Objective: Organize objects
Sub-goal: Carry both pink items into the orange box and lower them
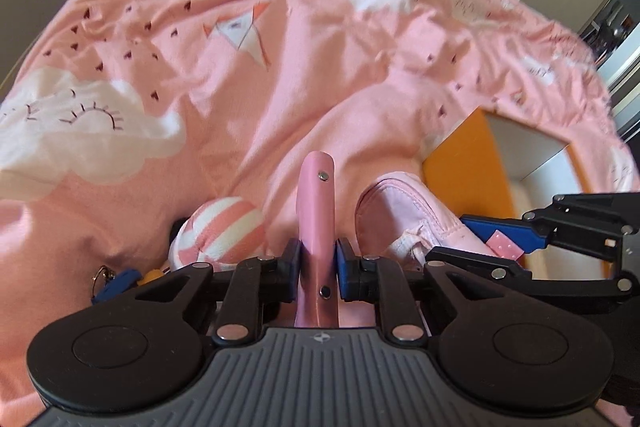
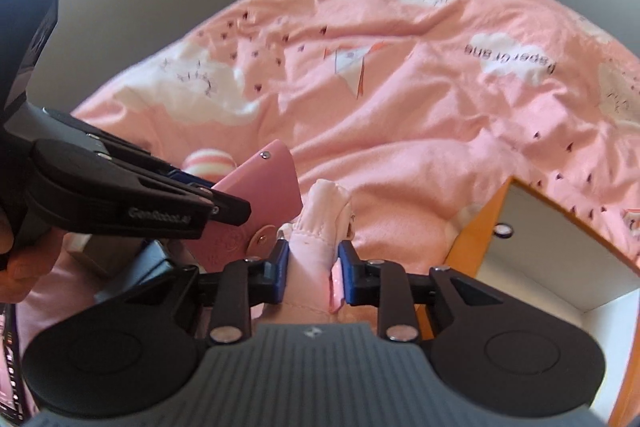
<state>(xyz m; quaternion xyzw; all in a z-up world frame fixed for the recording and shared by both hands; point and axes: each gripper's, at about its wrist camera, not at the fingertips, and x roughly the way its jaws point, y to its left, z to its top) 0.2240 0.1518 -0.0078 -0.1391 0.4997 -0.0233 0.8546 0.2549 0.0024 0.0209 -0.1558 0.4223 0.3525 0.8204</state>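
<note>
My left gripper (image 1: pixel 318 259) is shut on a flat pink case with metal studs (image 1: pixel 317 203), held edge-up above the bed; the case also shows in the right wrist view (image 2: pixel 264 187) with the left gripper (image 2: pixel 224 205) on it. My right gripper (image 2: pixel 311 267) is shut on a pale pink fabric pouch (image 2: pixel 320 223). In the left wrist view the pouch (image 1: pixel 400 211) sits just right of the case, with the right gripper (image 1: pixel 480 247) on it. A pink-and-white striped soft ball (image 1: pixel 224 227) lies left of the case.
A pink quilt with clouds (image 1: pixel 280 67) covers the bed. An open orange box with a white inside (image 2: pixel 540 251) stands at the right, also seen in the left wrist view (image 1: pixel 500 155). Keys and small items (image 1: pixel 116 279) lie at lower left. A grey wall (image 2: pixel 180 7) is behind.
</note>
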